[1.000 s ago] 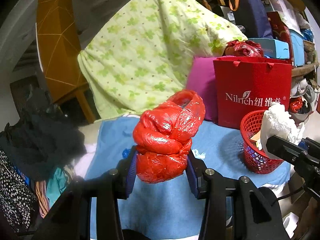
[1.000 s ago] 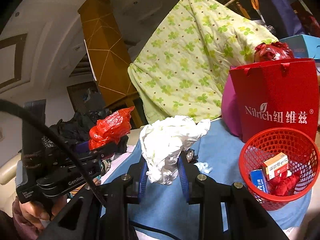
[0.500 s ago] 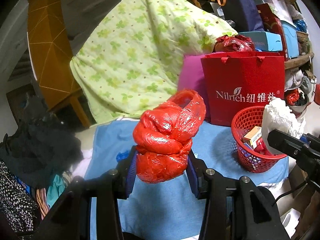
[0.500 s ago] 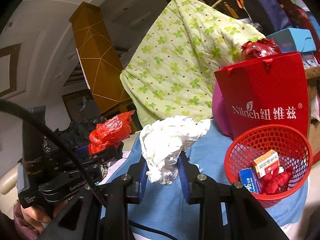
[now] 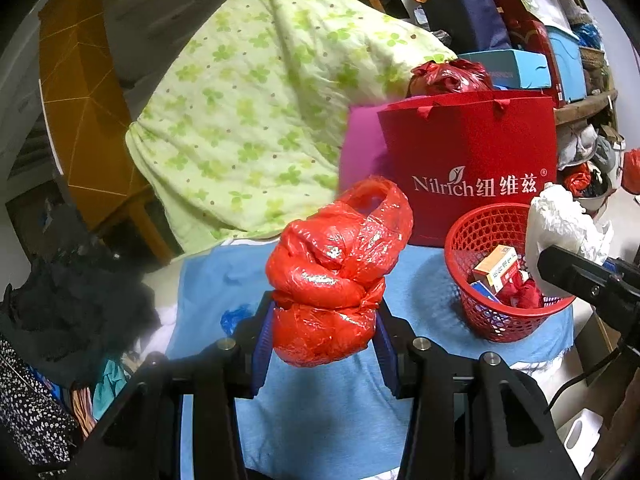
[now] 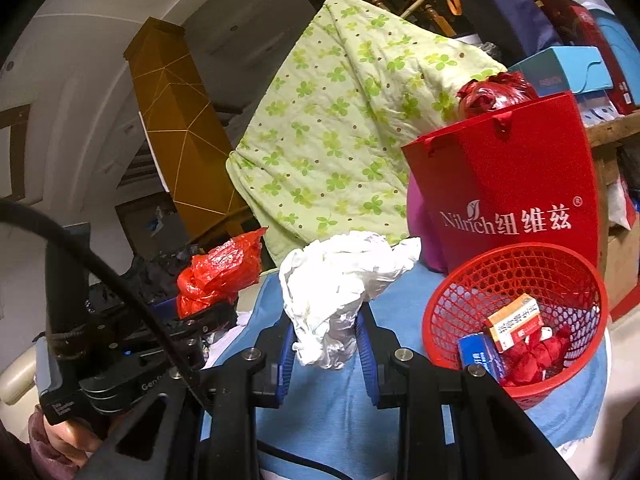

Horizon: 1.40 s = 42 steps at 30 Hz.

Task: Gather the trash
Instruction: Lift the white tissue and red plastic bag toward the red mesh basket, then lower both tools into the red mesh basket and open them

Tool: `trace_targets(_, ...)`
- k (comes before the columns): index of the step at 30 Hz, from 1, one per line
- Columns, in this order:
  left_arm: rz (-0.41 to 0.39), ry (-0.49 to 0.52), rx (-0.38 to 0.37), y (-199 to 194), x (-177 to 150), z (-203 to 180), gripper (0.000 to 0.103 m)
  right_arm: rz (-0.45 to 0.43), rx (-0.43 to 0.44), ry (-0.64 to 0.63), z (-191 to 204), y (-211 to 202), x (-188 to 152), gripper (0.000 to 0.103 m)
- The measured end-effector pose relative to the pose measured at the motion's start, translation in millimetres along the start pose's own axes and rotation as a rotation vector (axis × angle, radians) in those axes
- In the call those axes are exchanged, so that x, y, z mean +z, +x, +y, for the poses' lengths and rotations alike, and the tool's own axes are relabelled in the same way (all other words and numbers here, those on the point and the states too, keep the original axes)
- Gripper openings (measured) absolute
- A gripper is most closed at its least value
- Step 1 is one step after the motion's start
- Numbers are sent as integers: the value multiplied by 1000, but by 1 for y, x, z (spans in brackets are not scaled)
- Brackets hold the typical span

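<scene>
My left gripper is shut on a crumpled red plastic bag and holds it above the blue cloth. My right gripper is shut on a crumpled white plastic bag. A red mesh basket stands at the right on the cloth, holding small boxes and red scraps; it also shows in the left wrist view. In the left wrist view the white bag hangs at the basket's right rim. In the right wrist view the red bag is at the left.
A red Nilrich paper bag stands behind the basket, with a purple cushion and a green floral quilt beside it. Dark clothes pile at the left. A small blue scrap lies on the cloth. Shelves of boxes fill the right.
Both grippers have moved toward the basket with their bags; the basket and red paper bag look nearer and more central. The grips have not changed.
</scene>
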<state>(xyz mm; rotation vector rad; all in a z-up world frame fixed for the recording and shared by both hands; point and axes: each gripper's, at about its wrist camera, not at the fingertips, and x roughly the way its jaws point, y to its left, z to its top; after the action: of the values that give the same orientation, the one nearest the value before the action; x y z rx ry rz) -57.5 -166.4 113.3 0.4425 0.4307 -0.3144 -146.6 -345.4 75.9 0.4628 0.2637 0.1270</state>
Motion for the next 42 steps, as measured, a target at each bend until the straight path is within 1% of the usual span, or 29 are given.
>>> trace_targets(29, 35, 79, -44, 17, 8, -50, 48, -11, -59, 98, -48, -14, -4, 30)
trace_targets(35, 42, 101, -60, 23, 10, -61, 48, -21, -87, 119, -62, -20, -4, 30)
trace_targets(37, 43, 107, -75, 26, 12, -65, 48, -23, -99, 130, -68, -22, -4, 30)
trace_targets(40, 45, 109, -120, 31, 17, -71, 48, -30, -125, 146, -78, -26, -2, 30)
trace_targets(42, 51, 114, -164, 37, 21, -79, 48, -35, -146, 160, -87, -29, -2, 30)
